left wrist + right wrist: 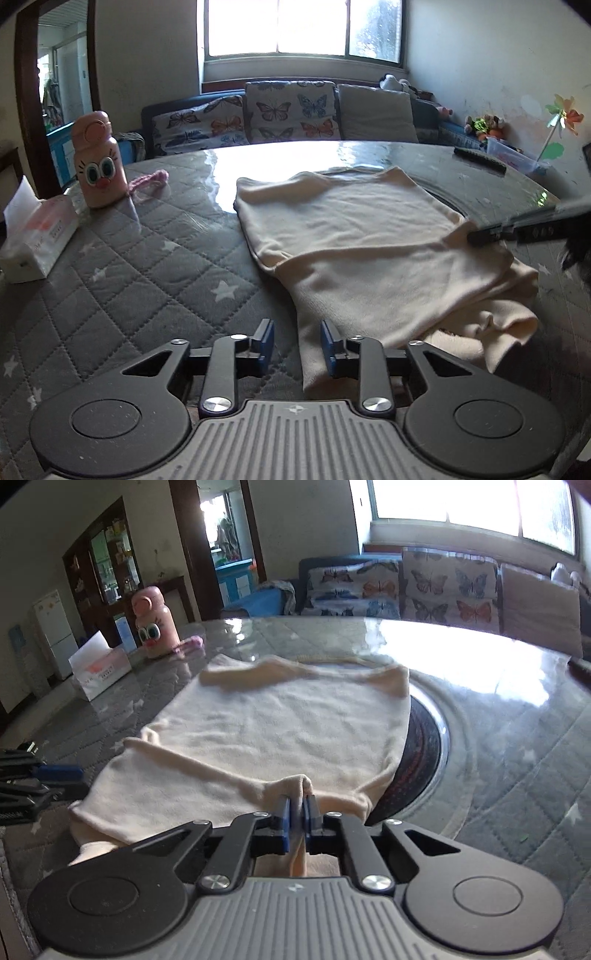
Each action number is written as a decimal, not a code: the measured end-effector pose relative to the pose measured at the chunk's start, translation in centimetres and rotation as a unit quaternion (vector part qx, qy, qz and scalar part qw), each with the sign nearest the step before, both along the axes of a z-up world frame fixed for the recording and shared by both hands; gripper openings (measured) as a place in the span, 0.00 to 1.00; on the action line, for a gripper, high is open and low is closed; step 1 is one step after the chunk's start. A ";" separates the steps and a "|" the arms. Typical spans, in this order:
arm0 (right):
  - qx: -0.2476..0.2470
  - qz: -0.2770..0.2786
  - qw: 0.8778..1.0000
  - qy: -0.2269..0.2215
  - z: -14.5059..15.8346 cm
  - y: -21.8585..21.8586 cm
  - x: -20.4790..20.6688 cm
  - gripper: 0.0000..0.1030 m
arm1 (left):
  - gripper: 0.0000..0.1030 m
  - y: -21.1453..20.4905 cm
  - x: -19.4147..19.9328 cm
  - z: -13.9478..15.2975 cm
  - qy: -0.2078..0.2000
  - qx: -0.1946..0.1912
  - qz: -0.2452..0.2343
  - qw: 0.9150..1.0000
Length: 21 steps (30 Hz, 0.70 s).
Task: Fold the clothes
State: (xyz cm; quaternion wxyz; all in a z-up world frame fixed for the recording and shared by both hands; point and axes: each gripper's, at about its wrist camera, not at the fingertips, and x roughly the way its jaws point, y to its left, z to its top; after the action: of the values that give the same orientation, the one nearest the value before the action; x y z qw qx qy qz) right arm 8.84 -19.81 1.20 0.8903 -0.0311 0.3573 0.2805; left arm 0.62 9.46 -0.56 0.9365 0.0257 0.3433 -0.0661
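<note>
Because it is soft, light and limp, the cream garment [266, 734] lying flat mid-table should be taken by hems or corners. The right gripper [298, 814] is pinched tight on a ridge of its near edge; the left gripper [297, 343] stands part open, empty, over the near hem. At ten o'clock stand a pink bottle [98, 162] and a tissue box [38, 236], well apart; nothing blocks the fold.

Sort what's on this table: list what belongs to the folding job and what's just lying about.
Job:
cream garment
right gripper, shut on a pinch of the garment
left gripper, open beside its edge

Lying about:
pink bottle
tissue box
pink knitted strap
black comb
</note>
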 end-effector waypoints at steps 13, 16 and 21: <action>-0.009 -0.014 1.000 0.006 -0.3 -0.2 0.2 0.06 | 0.16 -1.3 2.1 2.3 -0.034 0.002 -0.028 0.999; -0.011 -0.015 1.000 0.005 -0.2 -0.1 0.1 0.06 | 0.14 -2.5 4.1 1.8 -0.033 0.001 -0.043 0.999; -0.012 -0.021 1.000 0.018 -1.0 -0.3 0.5 0.07 | 0.14 -2.6 6.0 0.0 -0.011 0.012 -0.037 0.999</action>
State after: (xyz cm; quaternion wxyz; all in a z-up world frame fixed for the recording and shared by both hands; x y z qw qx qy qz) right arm 9.36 -20.13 0.17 0.8888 -0.0297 0.3775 0.2582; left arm 6.62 6.90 -0.55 0.9367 0.0501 0.3326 -0.0968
